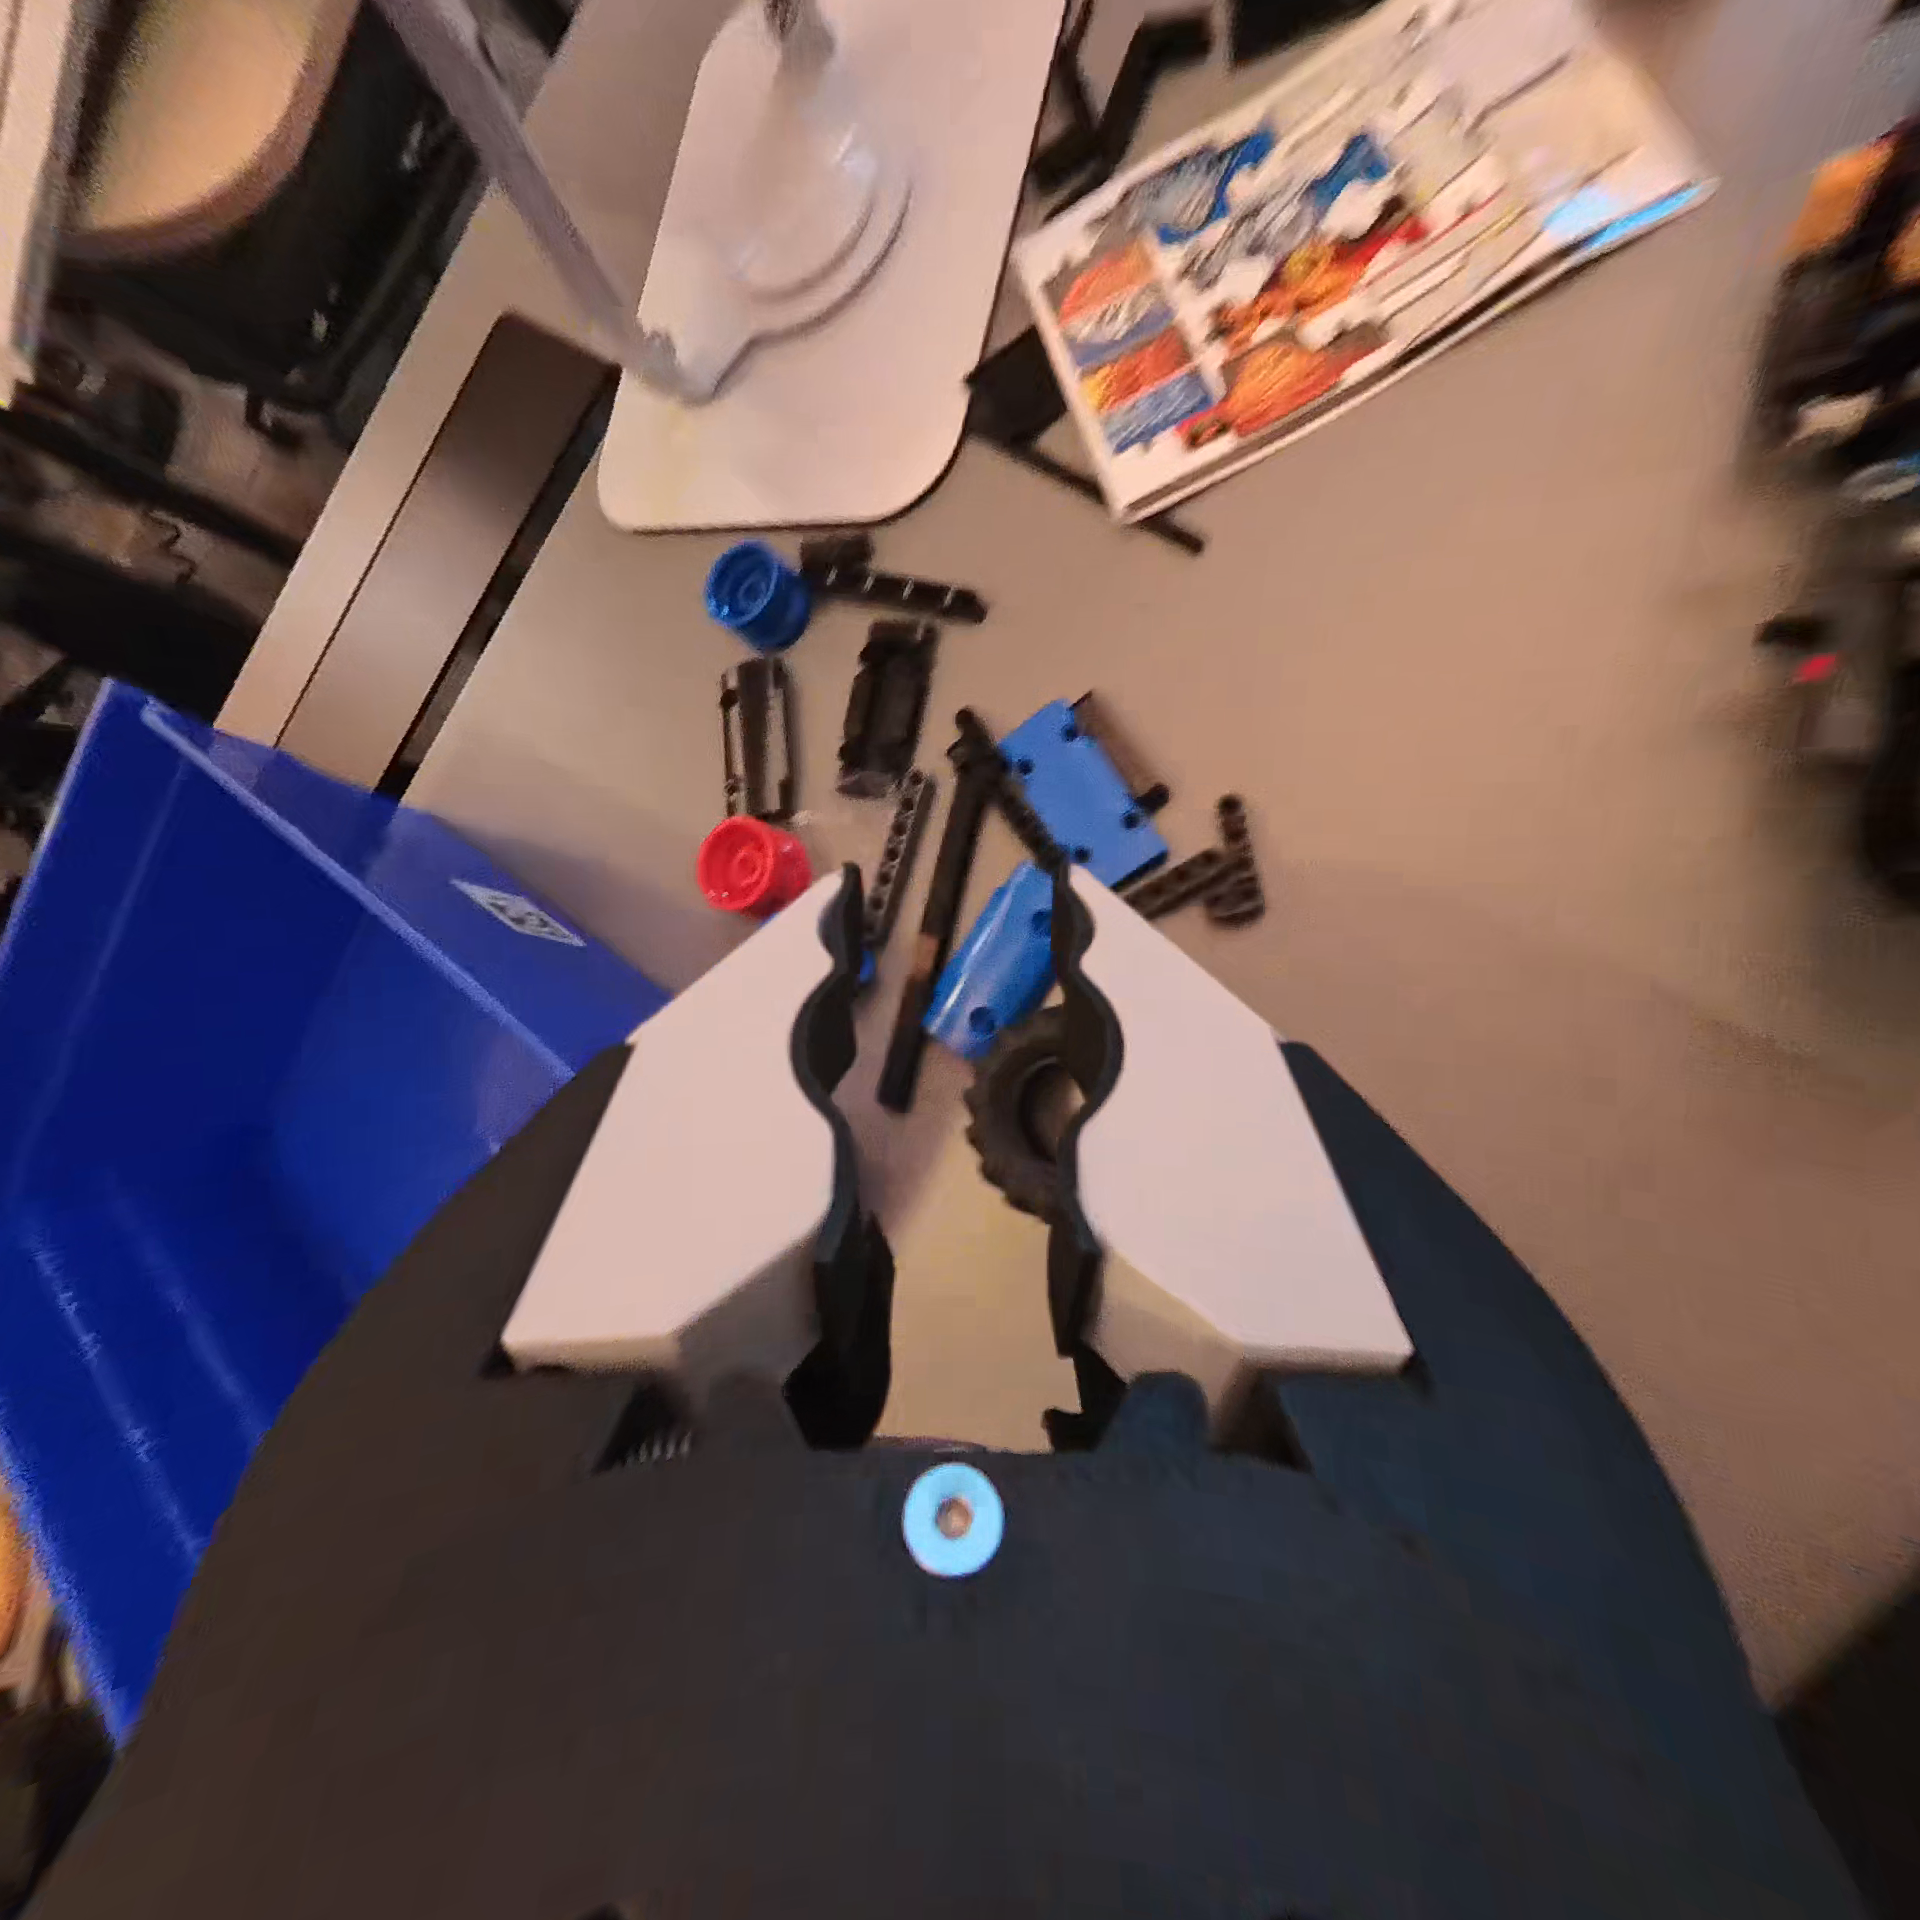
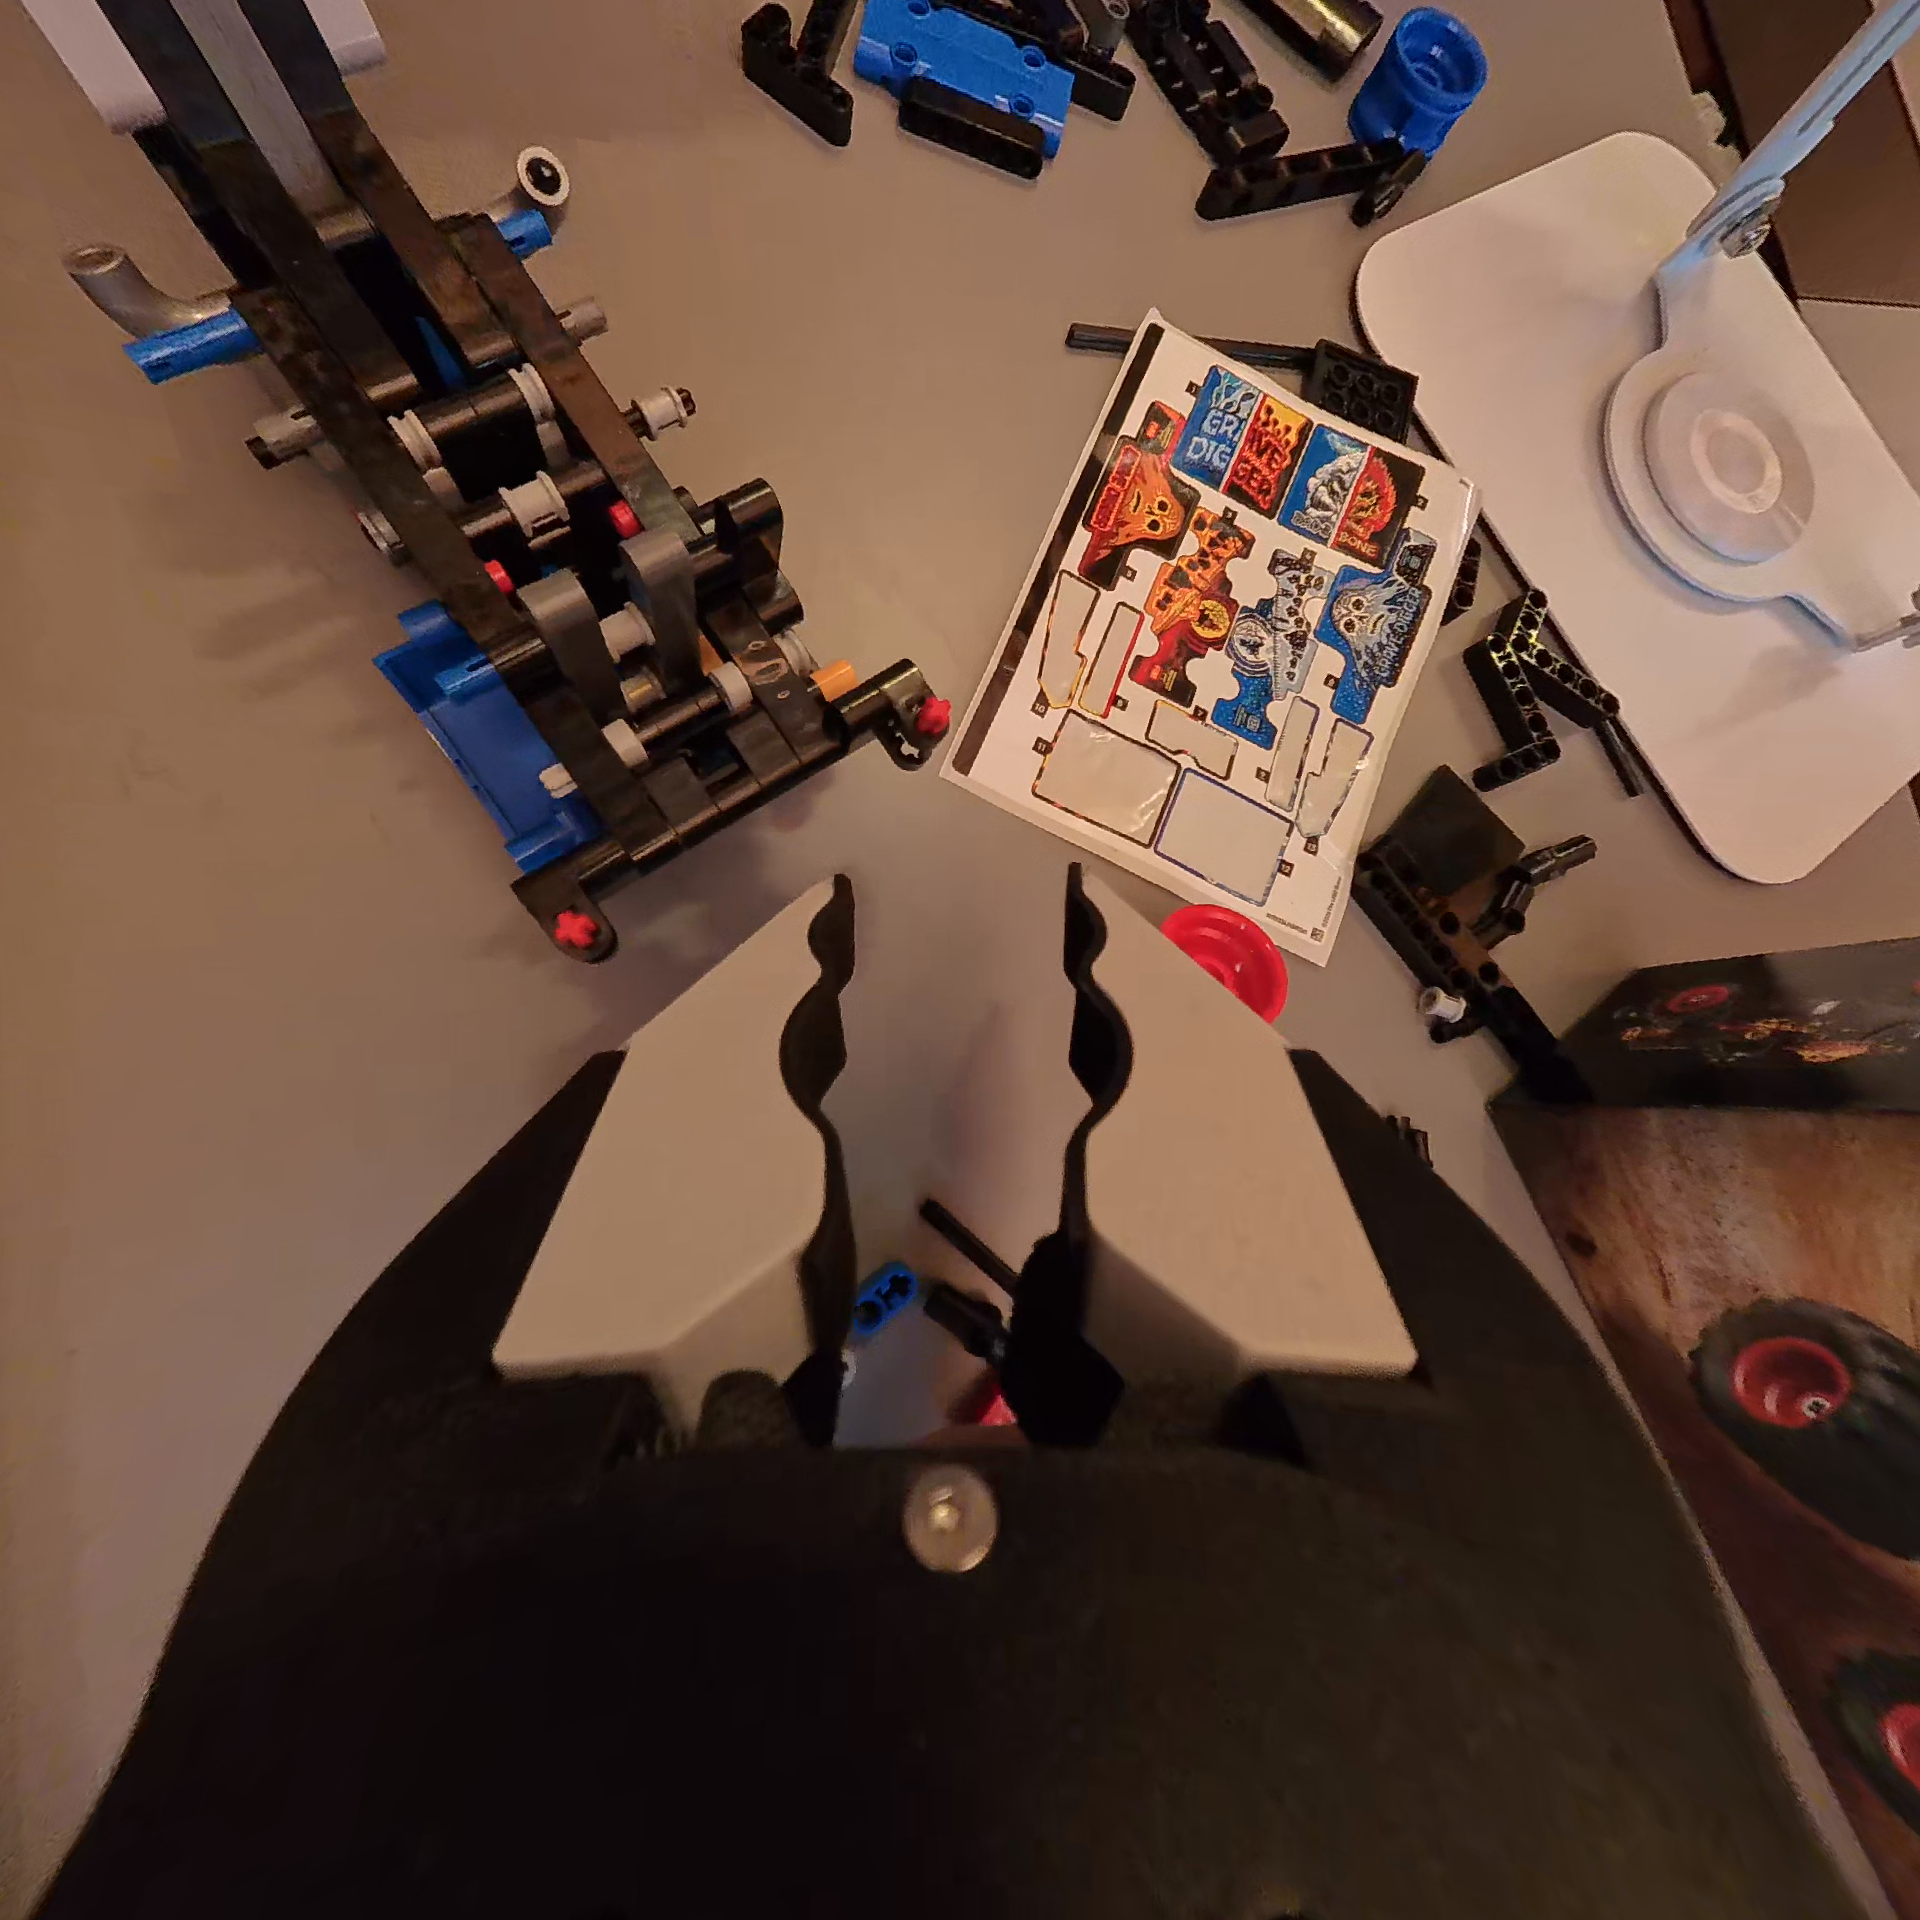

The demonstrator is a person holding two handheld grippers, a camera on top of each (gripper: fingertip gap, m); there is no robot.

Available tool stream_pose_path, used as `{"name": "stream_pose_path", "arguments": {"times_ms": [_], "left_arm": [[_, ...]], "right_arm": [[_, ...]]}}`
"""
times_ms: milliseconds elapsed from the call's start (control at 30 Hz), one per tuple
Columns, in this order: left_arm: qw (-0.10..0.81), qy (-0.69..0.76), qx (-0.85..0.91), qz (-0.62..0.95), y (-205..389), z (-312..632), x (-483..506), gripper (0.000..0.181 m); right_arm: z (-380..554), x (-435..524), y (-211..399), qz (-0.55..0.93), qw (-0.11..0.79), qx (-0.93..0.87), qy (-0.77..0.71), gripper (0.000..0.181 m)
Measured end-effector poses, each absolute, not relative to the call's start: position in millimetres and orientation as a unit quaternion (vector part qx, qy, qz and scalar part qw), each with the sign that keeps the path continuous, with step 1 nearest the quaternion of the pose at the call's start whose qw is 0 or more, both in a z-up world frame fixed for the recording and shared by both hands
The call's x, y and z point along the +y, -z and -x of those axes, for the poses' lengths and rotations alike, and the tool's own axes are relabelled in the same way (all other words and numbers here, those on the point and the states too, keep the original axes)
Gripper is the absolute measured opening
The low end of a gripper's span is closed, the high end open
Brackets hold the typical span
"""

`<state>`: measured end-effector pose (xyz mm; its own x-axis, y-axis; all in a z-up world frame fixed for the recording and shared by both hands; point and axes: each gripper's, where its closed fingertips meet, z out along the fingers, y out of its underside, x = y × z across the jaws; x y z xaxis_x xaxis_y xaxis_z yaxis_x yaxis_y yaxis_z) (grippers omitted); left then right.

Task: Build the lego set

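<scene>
In the left wrist view my left gripper (image 1: 954, 883) is open and empty, hovering over a scatter of loose parts on the grey table. Between and beyond its fingers lie a long black beam (image 1: 935, 935), a curved blue panel (image 1: 992, 971) and a black tyre (image 1: 1013, 1122), which is partly hidden by the right finger. A flat blue panel (image 1: 1081, 795), a red wheel hub (image 1: 748, 862) and a blue wheel hub (image 1: 753, 594) lie farther off. In the right wrist view my right gripper (image 2: 958, 883) is open and empty above bare table. The partly built black and blue chassis (image 2: 582, 603) lies ahead to its left.
A sticker sheet (image 2: 1216, 623) lies ahead right, with a red hub (image 2: 1231, 956) beside my right finger. A white stand base (image 2: 1558, 416) and the set's box (image 2: 1766, 1247) are on the right. A blue bin (image 1: 260, 1039) stands left of my left gripper. Some 25 centimeters of space lies between my two pairs of fingers. Measured from the fingertips, the red wheel hub (image 1: 748, 862) is 12 centimeters or so from the left gripper and 30 centimeters from the right.
</scene>
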<state>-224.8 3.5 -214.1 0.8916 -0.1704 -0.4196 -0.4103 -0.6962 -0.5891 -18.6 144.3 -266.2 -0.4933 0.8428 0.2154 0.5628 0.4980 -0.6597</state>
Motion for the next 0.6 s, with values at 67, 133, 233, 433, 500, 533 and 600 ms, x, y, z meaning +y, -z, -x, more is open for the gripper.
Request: {"name": "stream_pose_path", "arguments": {"times_ms": [67,133,233,433,500,533,600], "left_arm": [[0.325,-0.161,0.169,0.916,226,232,5,0.029],[0.301,-0.168,0.181,0.921,235,239,6,0.022],[0.268,-0.168,0.194,0.929,248,244,12,0.017],[0.194,-0.158,0.199,0.947,279,252,23,0.015],[0.179,-0.152,0.185,0.954,287,255,24,0.013],[0.172,-0.144,0.181,0.958,291,255,23,0.013],[0.175,-0.148,0.169,0.959,292,257,26,0.016]], "right_arm": [[19,145,266,0.427,0.267,-0.823,-0.263,0.039],[18,146,266,0.428,0.267,-0.822,-0.264,0.039],[18,145,267,0.427,0.265,-0.823,-0.264,0.039],[18,145,266,0.426,0.266,-0.823,-0.265,0.039],[18,145,266,0.426,0.267,-0.823,-0.266,0.038],[18,145,266,0.425,0.267,-0.823,-0.266,0.038],[18,145,266,0.424,0.266,-0.824,-0.266,0.038]]}}
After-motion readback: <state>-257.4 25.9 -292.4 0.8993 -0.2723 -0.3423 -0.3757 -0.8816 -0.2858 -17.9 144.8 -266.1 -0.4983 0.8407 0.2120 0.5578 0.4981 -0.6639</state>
